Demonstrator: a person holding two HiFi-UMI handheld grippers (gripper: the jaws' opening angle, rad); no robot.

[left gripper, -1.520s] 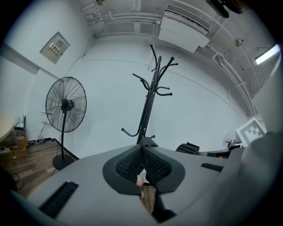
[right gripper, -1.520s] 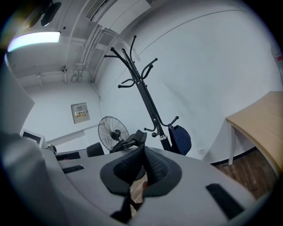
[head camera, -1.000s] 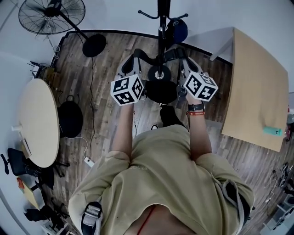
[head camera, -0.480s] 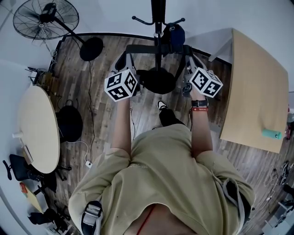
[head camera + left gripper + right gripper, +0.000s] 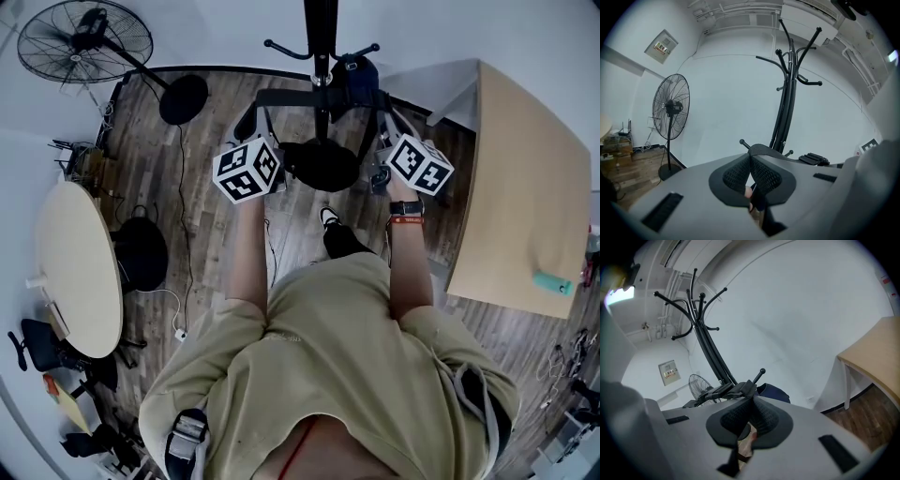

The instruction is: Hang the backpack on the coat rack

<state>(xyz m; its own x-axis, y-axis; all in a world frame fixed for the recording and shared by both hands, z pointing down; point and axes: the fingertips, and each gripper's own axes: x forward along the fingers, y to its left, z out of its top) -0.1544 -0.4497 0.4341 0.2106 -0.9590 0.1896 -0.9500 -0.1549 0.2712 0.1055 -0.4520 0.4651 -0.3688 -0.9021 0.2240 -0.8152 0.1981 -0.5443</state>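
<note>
Wood floor (image 5: 211, 234) lies below your backpack (image 5: 323, 167), which hangs from its strap (image 5: 286, 96), pinched tight by your left gripper (image 5: 750, 161) and right gripper (image 5: 751, 404). Since a second ago you've lifted it against the rack (image 5: 320, 37), so hooking looks close. Mind the navy bag (image 5: 357, 72) on a peg; fan (image 5: 84, 37) and table (image 5: 525, 187) stand well apart.
</note>
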